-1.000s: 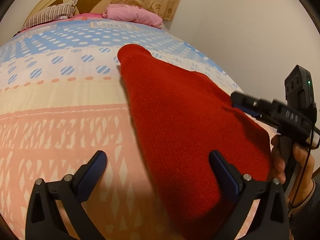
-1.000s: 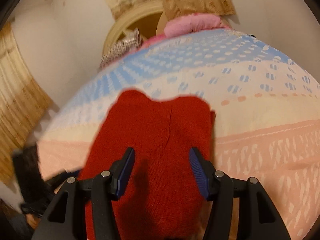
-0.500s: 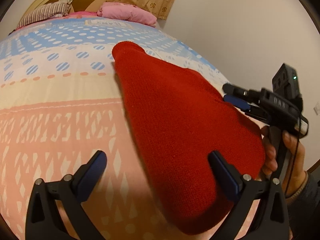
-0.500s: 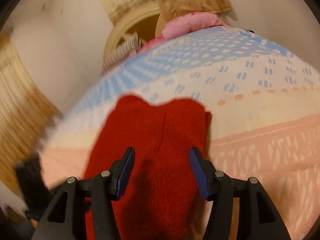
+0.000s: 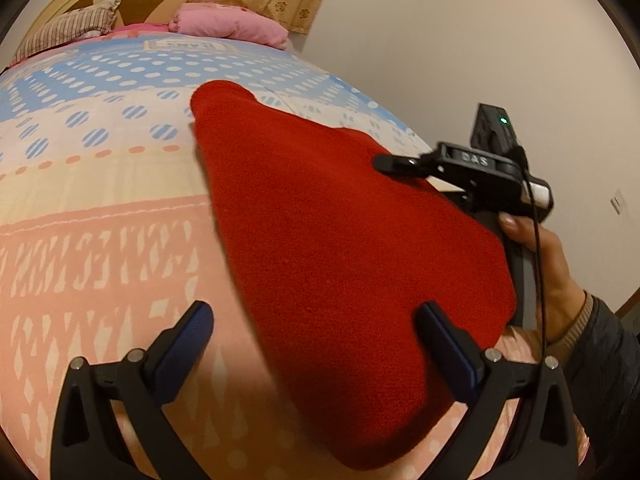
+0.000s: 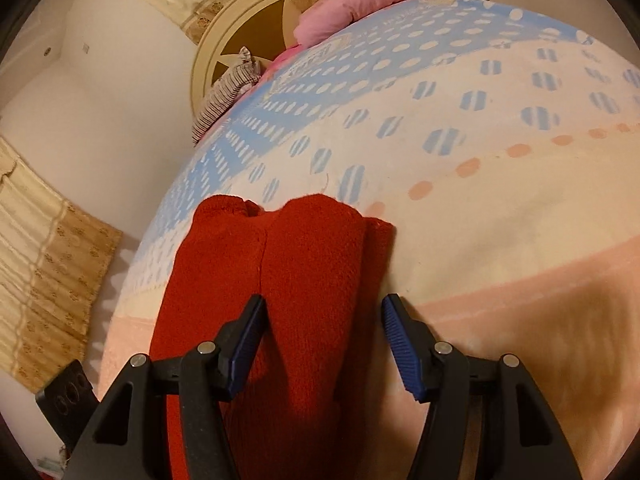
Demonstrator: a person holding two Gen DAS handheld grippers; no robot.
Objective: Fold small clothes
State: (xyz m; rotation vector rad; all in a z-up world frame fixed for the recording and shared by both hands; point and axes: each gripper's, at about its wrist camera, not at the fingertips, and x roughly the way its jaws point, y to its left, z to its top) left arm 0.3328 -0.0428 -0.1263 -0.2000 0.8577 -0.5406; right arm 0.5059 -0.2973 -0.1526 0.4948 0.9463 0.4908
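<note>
My left gripper is spread wide above the bedspread, its right finger over the near edge of the red knit garment. My right gripper stands apart over the folded garment, seemingly not gripping it.

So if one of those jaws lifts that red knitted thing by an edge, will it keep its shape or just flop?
Probably flop: the red knit garment lies limp, following the bedspread's curve. Its fuzzy weave should grip rather than slip. It looks thick and layered, so the folds may slide apart when lifted.
</note>
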